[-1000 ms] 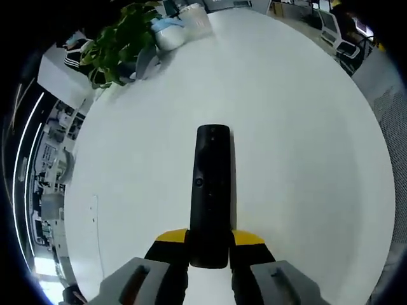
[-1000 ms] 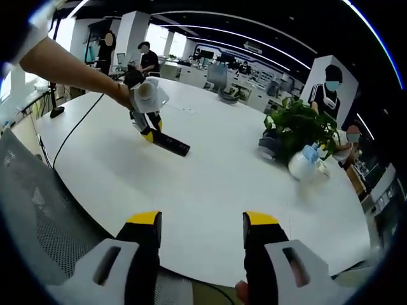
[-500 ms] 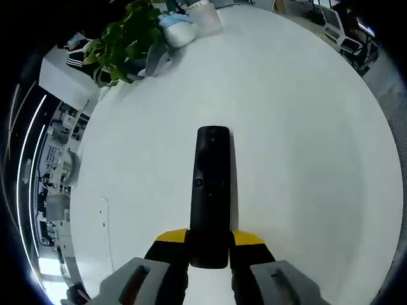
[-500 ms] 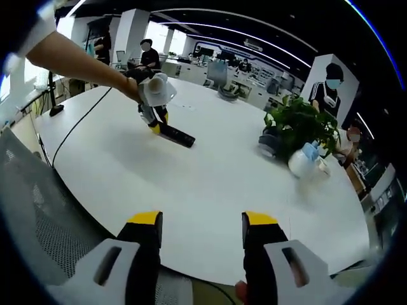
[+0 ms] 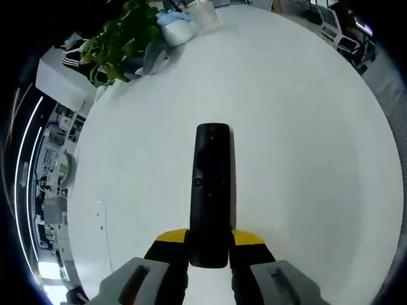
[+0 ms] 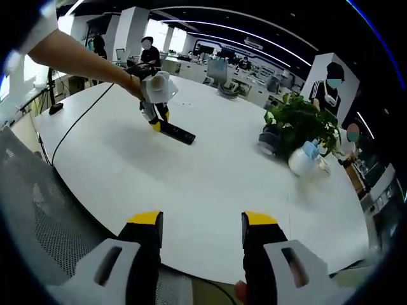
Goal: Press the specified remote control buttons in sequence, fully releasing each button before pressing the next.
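Note:
A long black remote control [image 5: 211, 190] points away from me in the left gripper view, its near end clamped between the yellow-tipped jaws of my left gripper [image 5: 210, 240], which is shut on it above the white table [image 5: 305, 127]. In the right gripper view the same remote [image 6: 177, 133] sticks out of the left gripper [image 6: 154, 121], held by a person's arm [image 6: 76, 57] at the far left of the table. My right gripper [image 6: 201, 229] stands open near the table's front edge, with nothing between its fingers.
A potted green plant [image 6: 299, 124] and a white-and-blue spray bottle [image 6: 304, 160] stand at the table's right side; the plant [image 5: 121, 41] also sits at the far edge in the left gripper view. A black cable [image 6: 76, 127] crosses the table's left. People stand behind.
The left gripper with the remote has shifted a little further right and away across the table in the right gripper view. The right gripper stays open and still.

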Tool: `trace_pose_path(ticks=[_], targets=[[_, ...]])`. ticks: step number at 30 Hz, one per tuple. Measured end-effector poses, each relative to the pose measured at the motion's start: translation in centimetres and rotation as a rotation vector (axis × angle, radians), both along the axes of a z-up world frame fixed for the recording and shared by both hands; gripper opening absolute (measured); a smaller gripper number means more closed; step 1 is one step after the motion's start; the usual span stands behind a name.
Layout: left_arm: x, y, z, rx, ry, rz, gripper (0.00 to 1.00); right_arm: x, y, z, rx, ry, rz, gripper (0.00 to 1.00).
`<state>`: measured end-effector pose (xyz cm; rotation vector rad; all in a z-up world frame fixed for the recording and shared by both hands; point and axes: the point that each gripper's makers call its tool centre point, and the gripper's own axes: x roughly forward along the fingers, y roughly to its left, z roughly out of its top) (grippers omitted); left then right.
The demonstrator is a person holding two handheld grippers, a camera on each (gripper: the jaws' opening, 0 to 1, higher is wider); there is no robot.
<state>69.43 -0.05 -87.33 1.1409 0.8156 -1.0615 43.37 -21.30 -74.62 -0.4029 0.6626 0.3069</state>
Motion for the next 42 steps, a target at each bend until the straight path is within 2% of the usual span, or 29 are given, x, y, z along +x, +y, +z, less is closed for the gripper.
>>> trace_pose_path(ticks=[4,7,9,11,19,21,24,27,28,30,32,34,36,37,42], targets=[[-0.1,0.0,0.0,-0.004,0.01,0.017,0.24,0.0,0.0,0.0,-0.001,-0.001,0.001,0.51],[-0.3,0.0,-0.2,0.002,0.016,-0.004,0.22,0.0,0.0,0.0,-0.001,0.0,-0.001,0.51],[-0.4,-0.1,-0.1,0.005,0.008,-0.035,0.21,0.0,0.0,-0.1,-0.003,0.0,0.001,0.51],[-0.4,0.0,-0.1,0.003,0.012,-0.017,0.21,0.0,0.1,0.0,-0.002,-0.001,0.003,0.51],[-0.5,0.0,0.0,-0.002,-0.004,-0.031,0.21,0.0,0.0,0.0,-0.003,-0.006,0.001,0.51],[-0.5,0.0,0.0,-0.007,-0.009,-0.021,0.21,0.0,0.0,0.0,-0.005,-0.006,0.002,0.51],[-0.4,0.2,0.1,-0.032,-0.014,0.037,0.21,0.0,0.1,0.1,-0.003,-0.009,0.007,0.51],[-0.5,0.2,0.1,-0.025,-0.028,0.029,0.22,0.0,0.1,0.2,-0.002,-0.012,0.009,0.51],[-0.6,0.4,0.1,-0.015,-0.024,0.049,0.21,0.1,0.1,0.2,-0.003,-0.012,0.009,0.51],[-0.6,0.4,0.1,-0.047,-0.011,0.149,0.22,0.0,0.1,0.1,-0.006,-0.009,0.007,0.5],[-0.7,0.2,0.5,-0.059,-0.007,0.149,0.21,0.1,0.1,0.1,-0.006,-0.01,0.007,0.5],[-0.7,-0.1,1.3,-0.1,-0.021,0.169,0.2,0.1,0.1,0.2,-0.003,-0.013,0.007,0.5],[-1.1,-0.3,1.9,-0.156,0.011,0.239,0.21,0.1,0.1,0.3,0.003,-0.018,0.005,0.5],[-1.1,-0.3,2.5,-0.177,0.005,0.259,0.22,0.1,0.1,0.4,0.008,-0.021,0.005,0.5],[-2.1,0.0,4.5,-0.254,-0.011,0.284,0.25,0.2,0.1,0.6,0.024,-0.028,0.001,0.5]])
